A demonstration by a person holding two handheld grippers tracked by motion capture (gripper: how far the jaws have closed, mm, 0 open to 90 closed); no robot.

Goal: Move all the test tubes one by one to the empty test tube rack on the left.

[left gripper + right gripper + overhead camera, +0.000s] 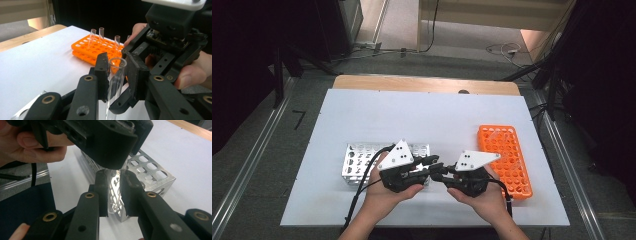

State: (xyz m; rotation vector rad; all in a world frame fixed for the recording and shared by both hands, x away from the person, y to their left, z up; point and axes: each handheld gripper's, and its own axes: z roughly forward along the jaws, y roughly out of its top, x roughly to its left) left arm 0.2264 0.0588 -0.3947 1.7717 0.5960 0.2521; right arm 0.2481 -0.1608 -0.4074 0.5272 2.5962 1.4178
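A clear glass test tube is held between both grippers above the white board, near its front edge. In the left gripper view my left gripper is shut on the tube's upper part, just under its open rim. My right gripper is shut on the same test tube, and the left gripper's black body sits right above its jaws. From the high view the left gripper and right gripper meet tip to tip, each in one of the person's hands.
An orange tube rack lies at the right of the white board, with several glass tubes standing in it. A perforated metal rack sits to the left, just behind the left hand.
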